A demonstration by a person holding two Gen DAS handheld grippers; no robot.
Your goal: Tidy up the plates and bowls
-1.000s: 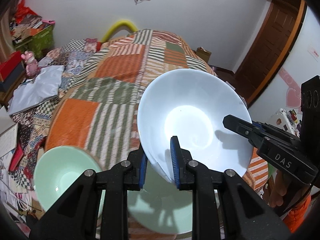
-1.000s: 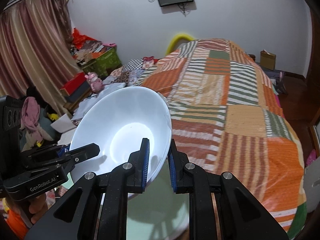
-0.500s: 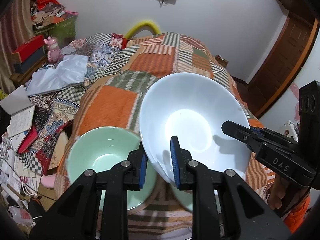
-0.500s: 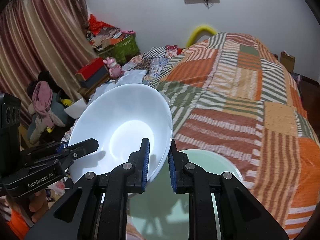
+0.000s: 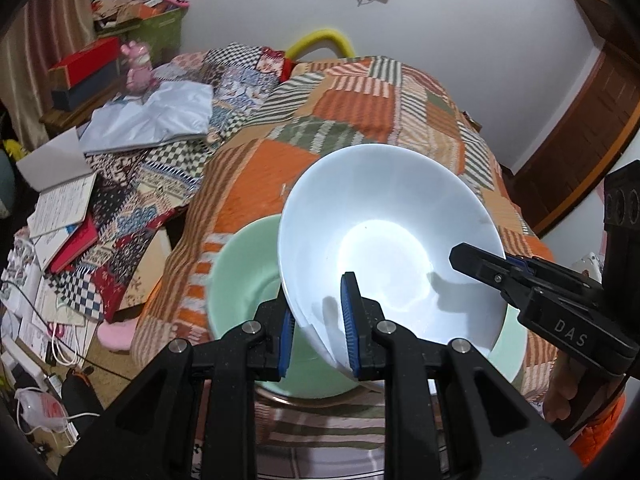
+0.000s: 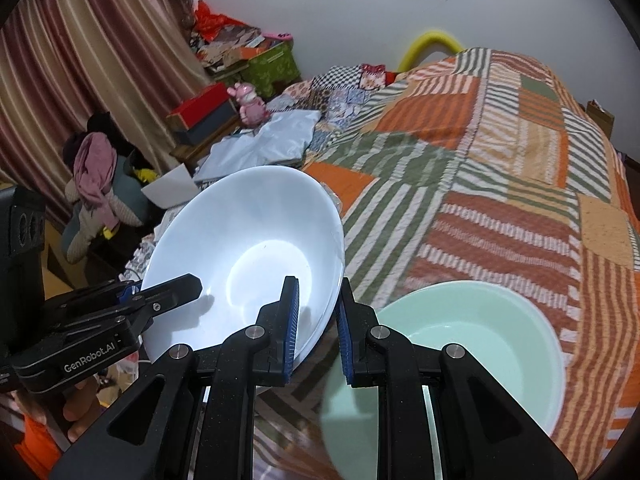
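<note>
Gripping opposite rims, both sets of jaws hold the white bowl point(image 5: 392, 256) aloft.

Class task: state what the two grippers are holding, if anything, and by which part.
Both hold the white bowl by its rim: the left gripper on one side, the right gripper on the opposite side.

We see that our left gripper point(image 5: 316, 326) and right gripper point(image 6: 317, 326) are matte black, speckled frames with silver round screws and ribbed blue pads on the fingers point(image 5: 350, 322), one lettered "DAS" and the other "GenRobot.AI", with bare skin and an orange sleeve point(image 5: 600, 436) behind.
</note>
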